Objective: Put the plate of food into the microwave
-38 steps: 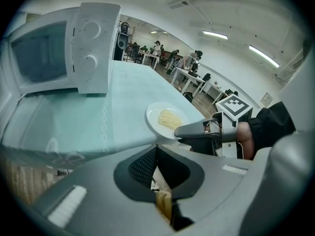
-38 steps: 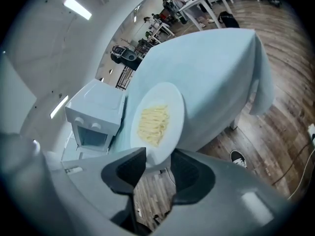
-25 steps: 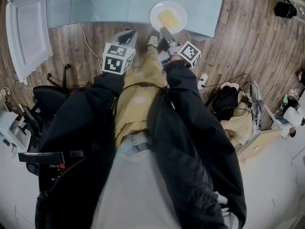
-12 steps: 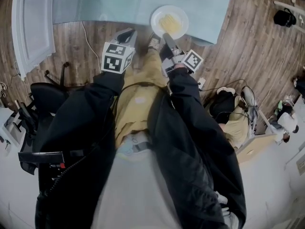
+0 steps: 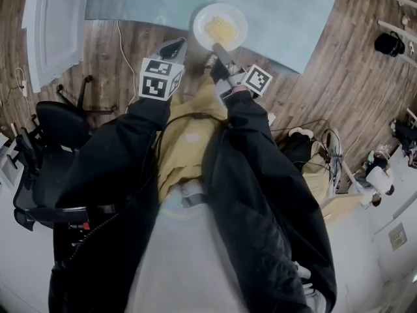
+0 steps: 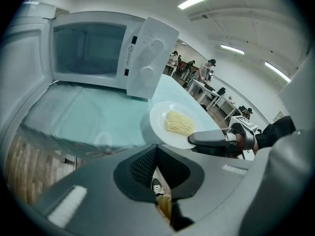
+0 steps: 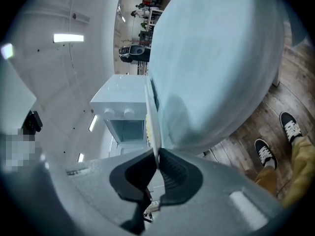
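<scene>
A white plate (image 5: 220, 26) with pale yellow noodles (image 6: 179, 123) hangs by the pale blue table's (image 5: 287, 18) near edge. My right gripper (image 5: 219, 47) is shut on the plate's near rim; its jaws have just been closing on it. In the right gripper view the plate (image 7: 153, 114) shows edge-on between the pads of the right gripper (image 7: 156, 162). The white microwave (image 6: 88, 48) stands open and empty at the table's left, beyond the plate. To the left of the plate, my left gripper (image 5: 173, 47) is shut and holds nothing.
The microwave's open door (image 5: 55, 25) juts out at the table's left end. A black office chair (image 5: 58, 132) stands on the wood floor to my left, and a cable (image 5: 120, 44) runs along the floor under the table's edge. Bags and a seated person (image 5: 319, 162) are at the right.
My right gripper has carried the plate leftward along the table's near edge, toward the microwave. The left gripper has shifted with it, and the whole view has swung left.
</scene>
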The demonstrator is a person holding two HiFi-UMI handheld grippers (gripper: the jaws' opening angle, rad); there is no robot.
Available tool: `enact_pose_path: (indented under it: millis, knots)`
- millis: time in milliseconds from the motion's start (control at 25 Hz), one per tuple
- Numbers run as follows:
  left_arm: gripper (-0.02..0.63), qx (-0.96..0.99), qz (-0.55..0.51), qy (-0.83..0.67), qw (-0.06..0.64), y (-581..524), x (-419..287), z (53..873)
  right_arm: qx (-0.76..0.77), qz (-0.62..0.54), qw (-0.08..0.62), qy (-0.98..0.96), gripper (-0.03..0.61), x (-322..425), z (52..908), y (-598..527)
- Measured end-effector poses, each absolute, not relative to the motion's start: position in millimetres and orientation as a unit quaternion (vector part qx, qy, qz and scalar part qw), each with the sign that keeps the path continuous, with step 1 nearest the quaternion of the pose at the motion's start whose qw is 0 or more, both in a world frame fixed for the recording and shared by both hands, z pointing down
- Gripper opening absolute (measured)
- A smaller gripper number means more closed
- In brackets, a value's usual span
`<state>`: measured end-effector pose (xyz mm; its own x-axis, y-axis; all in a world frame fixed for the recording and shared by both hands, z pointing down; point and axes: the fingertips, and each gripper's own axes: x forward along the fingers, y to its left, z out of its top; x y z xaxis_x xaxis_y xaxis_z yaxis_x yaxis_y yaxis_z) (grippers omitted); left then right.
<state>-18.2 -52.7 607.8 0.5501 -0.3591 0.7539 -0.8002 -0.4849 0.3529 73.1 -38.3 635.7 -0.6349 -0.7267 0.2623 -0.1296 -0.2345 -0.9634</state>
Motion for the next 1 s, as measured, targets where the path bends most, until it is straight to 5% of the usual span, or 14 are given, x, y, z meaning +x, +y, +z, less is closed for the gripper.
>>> enact_pose_path:
  millis: [1000]
  knots:
    - [-0.002,0.737,0.24,-0.506,0.379,-141.3,-168.8,594.0,-0.264,-0.702,0.15,0.644,0.011,-86.5,608.1,-145.3]
